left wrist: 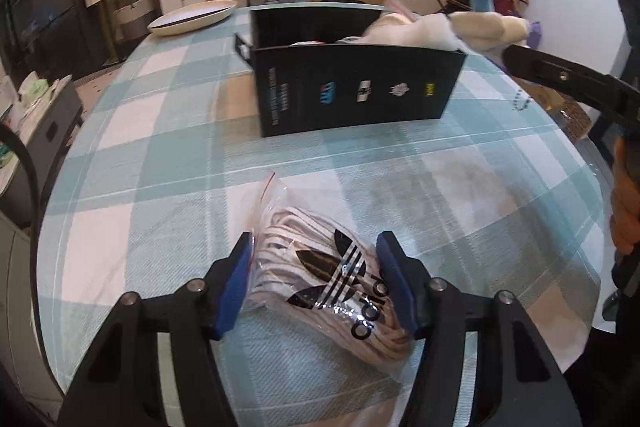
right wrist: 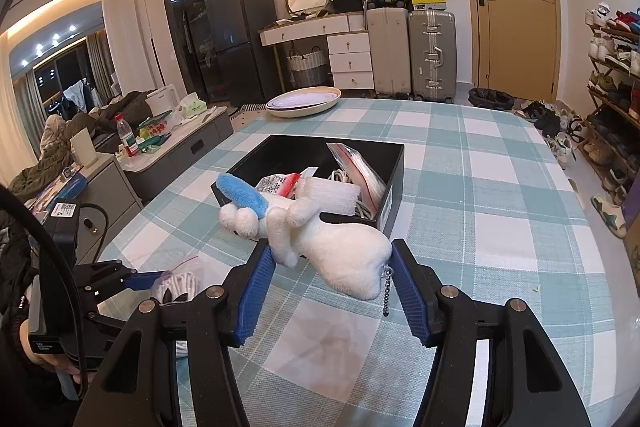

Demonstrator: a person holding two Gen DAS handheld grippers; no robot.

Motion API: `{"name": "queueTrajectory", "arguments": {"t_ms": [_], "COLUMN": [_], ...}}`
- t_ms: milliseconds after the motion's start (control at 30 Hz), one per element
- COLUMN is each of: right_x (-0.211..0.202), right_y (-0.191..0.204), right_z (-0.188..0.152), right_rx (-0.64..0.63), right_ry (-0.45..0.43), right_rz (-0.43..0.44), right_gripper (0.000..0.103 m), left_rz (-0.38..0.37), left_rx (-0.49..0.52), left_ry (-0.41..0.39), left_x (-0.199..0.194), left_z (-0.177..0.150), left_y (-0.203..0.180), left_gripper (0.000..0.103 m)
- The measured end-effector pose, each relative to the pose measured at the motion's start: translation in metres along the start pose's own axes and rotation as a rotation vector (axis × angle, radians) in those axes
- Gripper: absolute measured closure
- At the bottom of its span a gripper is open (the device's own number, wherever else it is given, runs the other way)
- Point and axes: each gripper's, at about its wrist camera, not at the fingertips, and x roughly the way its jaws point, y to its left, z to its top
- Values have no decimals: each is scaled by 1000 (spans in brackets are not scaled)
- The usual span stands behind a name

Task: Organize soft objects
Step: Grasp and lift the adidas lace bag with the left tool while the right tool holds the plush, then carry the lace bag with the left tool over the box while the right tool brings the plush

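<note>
Your left tongs (left wrist: 316, 279) stand wide apart on either side of a clear bag of laces (left wrist: 320, 267) lying on the checked worktop (left wrist: 160, 147); whether the blue pads (left wrist: 236, 279) press the bag cannot be told. Your right tongs (right wrist: 330, 287) carry a white plush toy (right wrist: 320, 239) with a blue ear, its rear end between the pads, raised near the black box (right wrist: 394, 183). The box sits mid-worktop and holds a bag, foam and cables. A tray (right wrist: 304, 103) rests at the far edge.
</note>
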Motion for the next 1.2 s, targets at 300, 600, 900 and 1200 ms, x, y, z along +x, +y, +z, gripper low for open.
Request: {"name": "queueTrajectory", "arguments": {"t_ms": [300,600,900,1200], "right_x": [-1,2,26,45], "right_y": [-4,-9,8,16], "right_z": [2,17,31,42], "right_rx": [5,-5,-78,-145], "right_ry": [-8,-11,34,52], "right_rz": [-5,-38,-82,-112], "right_gripper": [44,44,44,44], "left_rz": [-67,-58,-44,-63], "left_rx": [-7,-31,-42,-69], "left_ry": [-51,-128,-202,-219], "left_x": [-17,-29,-24,-7], "left_z": [19,57,108,145], "left_y": [-1,15,28,38], "left_gripper": [45,45,45,44]}}
